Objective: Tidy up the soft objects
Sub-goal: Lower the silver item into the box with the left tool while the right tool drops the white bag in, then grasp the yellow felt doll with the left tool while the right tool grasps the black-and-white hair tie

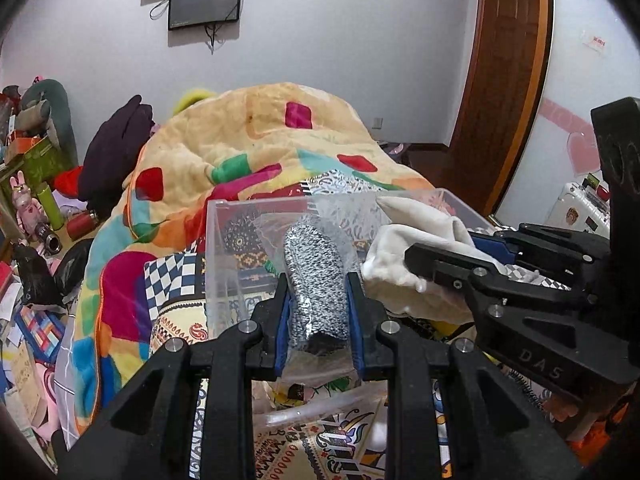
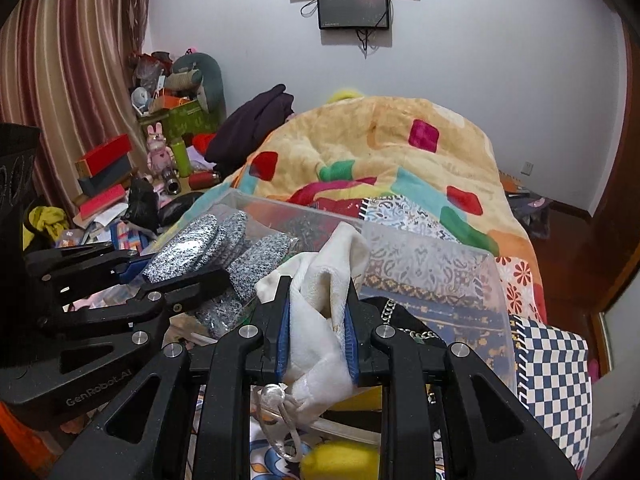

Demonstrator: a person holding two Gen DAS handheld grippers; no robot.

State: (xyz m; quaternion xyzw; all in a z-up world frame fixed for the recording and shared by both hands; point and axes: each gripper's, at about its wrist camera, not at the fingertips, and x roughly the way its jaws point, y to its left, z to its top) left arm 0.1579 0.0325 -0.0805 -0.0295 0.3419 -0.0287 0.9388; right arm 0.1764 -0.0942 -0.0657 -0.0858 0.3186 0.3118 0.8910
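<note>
My left gripper (image 1: 318, 312) is matte black plastic, its linkage arms cut with triangular openings and pinned by round silver screws, and each finger carries a ribbed blue pad on its inner face. My right gripper (image 2: 316, 328) is built the same way. One side plate reads "GenRobot.AI" in pale grey lettering, the other "DAS".

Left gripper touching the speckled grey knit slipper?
Touching. Left wrist view: left gripper has both blue pads pressed on the speckled grey knit slipper, no gap.
</note>
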